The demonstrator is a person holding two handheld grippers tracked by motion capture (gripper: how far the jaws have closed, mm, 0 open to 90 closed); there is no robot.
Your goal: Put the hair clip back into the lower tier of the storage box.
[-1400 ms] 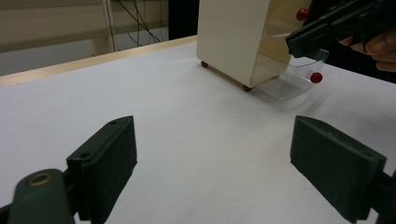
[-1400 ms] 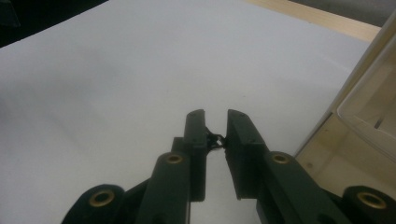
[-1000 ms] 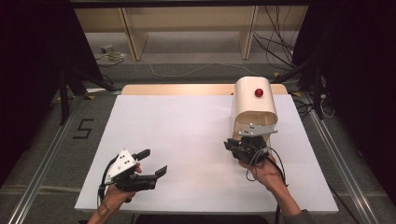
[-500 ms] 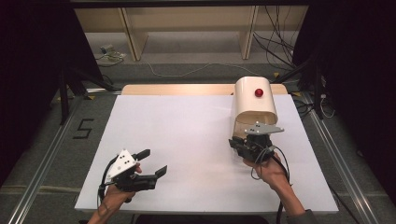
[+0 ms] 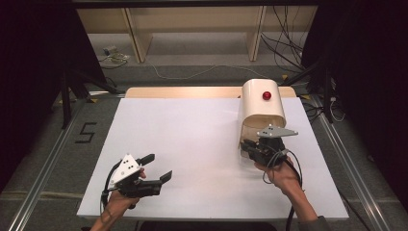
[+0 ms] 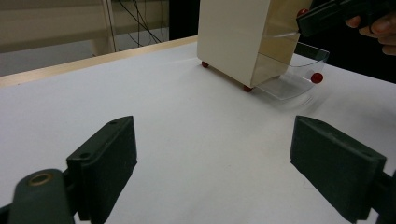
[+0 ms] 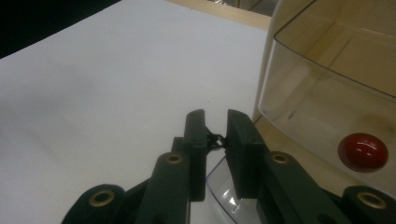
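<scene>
A cream box (image 5: 260, 103) with a red knob (image 5: 266, 95) on top stands at the back right of the white table (image 5: 192, 125). Its clear curved door (image 6: 299, 70) hangs out at the front, low over the table, and carries a red knob (image 7: 363, 151). My right gripper (image 5: 251, 148) sits right at the box's front; its jaws stand nearly together, with the door's clear edge (image 7: 224, 186) between them. My left gripper (image 5: 160, 166) hovers open near the front left of the table with nothing between its jaws. In the left gripper view the box (image 6: 229, 37) stands on small red feet (image 6: 246, 87).
A bare wooden strip (image 5: 183, 91) runs along the table's far edge. Behind it are pale shelf legs (image 5: 134, 38) and loose cables (image 5: 192, 72) on the floor. Metal rails (image 5: 48, 159) flank the table, with dark curtains at both sides.
My right gripper has shifted slightly to the right at the box's front. The left gripper has stayed where it was.
</scene>
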